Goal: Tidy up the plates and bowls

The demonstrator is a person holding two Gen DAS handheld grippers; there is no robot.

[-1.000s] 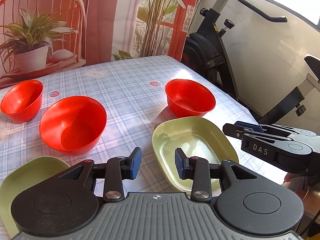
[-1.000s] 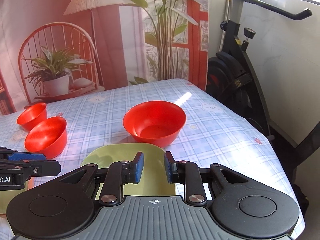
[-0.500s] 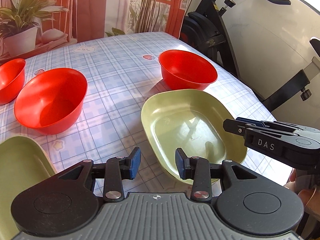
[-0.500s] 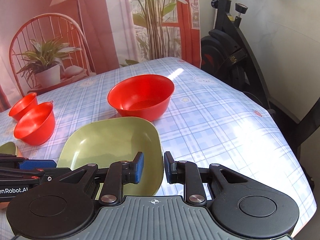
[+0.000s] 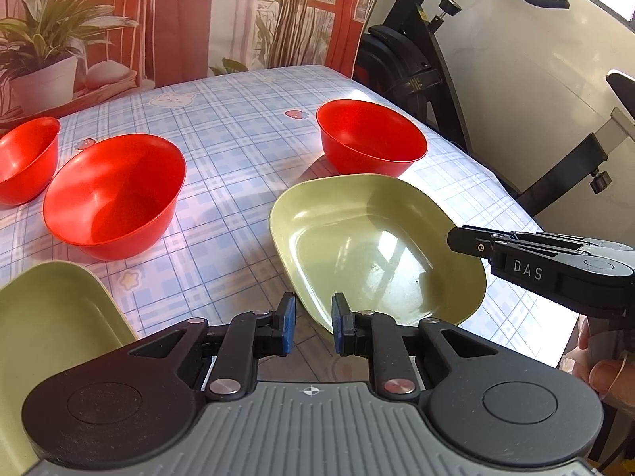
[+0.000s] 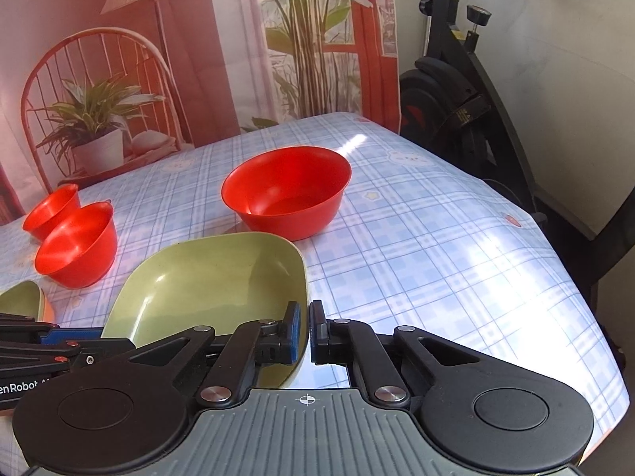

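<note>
The right claw (image 6: 308, 331) had pinched shut on the near right rim of the green plate (image 6: 206, 277). The left claw (image 5: 313, 323) was closing, narrow, with the plate's near corner between its pads but not pressed. Another green plate (image 5: 51, 317) lay at eight o'clock. Farther across the tabletop (image 5: 238, 131), one red bowl (image 5: 371, 139) sat at twelve o'clock, touching the plate, and two red bowls (image 5: 115, 194) at ten o'clock.

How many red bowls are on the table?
3. One bowl sits just behind the green plate on the right side. A second bowl is left of centre, and the third bowl is at the far left, partly cut off. Others could be out of view.
</note>
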